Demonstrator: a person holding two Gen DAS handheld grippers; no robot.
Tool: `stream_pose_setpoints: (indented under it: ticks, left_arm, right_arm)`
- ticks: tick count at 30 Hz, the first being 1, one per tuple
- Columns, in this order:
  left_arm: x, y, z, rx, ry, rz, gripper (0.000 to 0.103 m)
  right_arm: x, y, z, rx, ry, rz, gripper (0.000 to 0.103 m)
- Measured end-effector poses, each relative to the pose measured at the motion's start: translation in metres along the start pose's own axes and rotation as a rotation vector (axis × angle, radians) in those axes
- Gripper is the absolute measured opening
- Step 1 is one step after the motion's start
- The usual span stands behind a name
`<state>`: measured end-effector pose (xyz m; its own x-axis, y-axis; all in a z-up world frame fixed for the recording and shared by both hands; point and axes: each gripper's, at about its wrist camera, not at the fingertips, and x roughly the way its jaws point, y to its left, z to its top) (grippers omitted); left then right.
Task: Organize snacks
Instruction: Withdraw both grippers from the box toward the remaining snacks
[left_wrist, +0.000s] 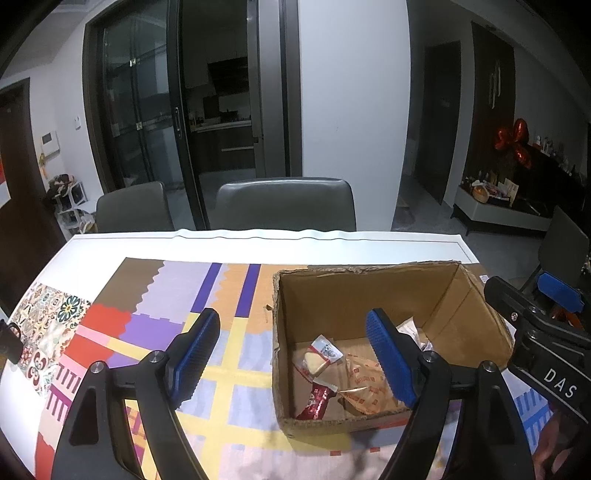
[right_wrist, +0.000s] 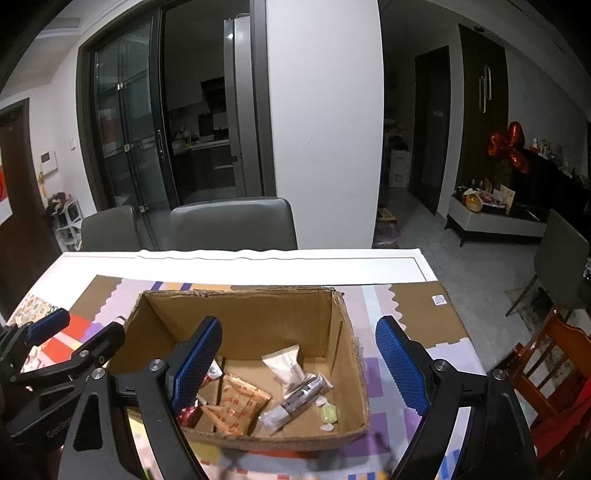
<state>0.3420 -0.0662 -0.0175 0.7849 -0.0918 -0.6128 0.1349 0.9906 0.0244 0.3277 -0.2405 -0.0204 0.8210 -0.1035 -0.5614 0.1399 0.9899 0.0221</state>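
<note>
Corrugated brown cardboard, rough-torn along its rim, forms the open box (left_wrist: 369, 291) that we see right of centre in the left wrist view, resting on a patchwork mat (left_wrist: 177, 302) of purple, yellow, red and orange blocks. The left gripper (left_wrist: 295, 354) holds nothing, its ribbed blue pads spread wide, one over the mat and one over the box. Inside, this view gives us a clear wrapper with a pale wedge-shaped snack (left_wrist: 319, 358), a red foil packet (left_wrist: 317, 402) and an orange-printed translucent packet (left_wrist: 365, 384). The other gripper's black body enters at the right edge. The mat lies on a white table (left_wrist: 258, 243), with two grey padded chairs (left_wrist: 284, 203) behind it.

The right wrist view looks into the same box (right_wrist: 258, 310) from nearer its right side. The right gripper (right_wrist: 299, 362) is likewise spread wide and empty, its left pad over the box's interior and its right pad outside the box wall. Here we note items that the other view hides: a white pouch (right_wrist: 286, 363), a silver-and-black stick pack (right_wrist: 301, 397) and a small pale-green wrapped candy (right_wrist: 328, 411) near the front right corner. The orange-printed packet (right_wrist: 236, 402) appears again. Beyond the table we record a white pillar (right_wrist: 325, 122), dark glass sliding doors (right_wrist: 125, 129) and a red foil balloon (right_wrist: 508, 147) above a low cabinet.
</note>
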Motion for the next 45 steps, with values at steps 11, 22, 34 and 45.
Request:
stream_pose_setpoints:
  ticks: [11, 22, 34, 45]
  left_arm:
    - [-0.026, -0.002, -0.005, 0.009, -0.025, -0.001, 0.084]
    - [-0.047, -0.010, -0.010, 0.020, -0.047, -0.001, 0.087]
    - [-0.070, -0.019, -0.022, 0.034, -0.062, -0.008, 0.091]
    - [-0.088, -0.031, -0.038, 0.055, -0.069, -0.010, 0.097]
  right_arm:
    - [-0.029, -0.004, -0.004, 0.006, -0.028, -0.002, 0.086]
    - [-0.052, -0.009, -0.011, 0.014, -0.044, -0.010, 0.086]
    - [-0.079, -0.022, -0.027, 0.022, -0.055, -0.028, 0.086]
    - [-0.100, -0.032, -0.042, 0.041, -0.058, -0.044, 0.093]
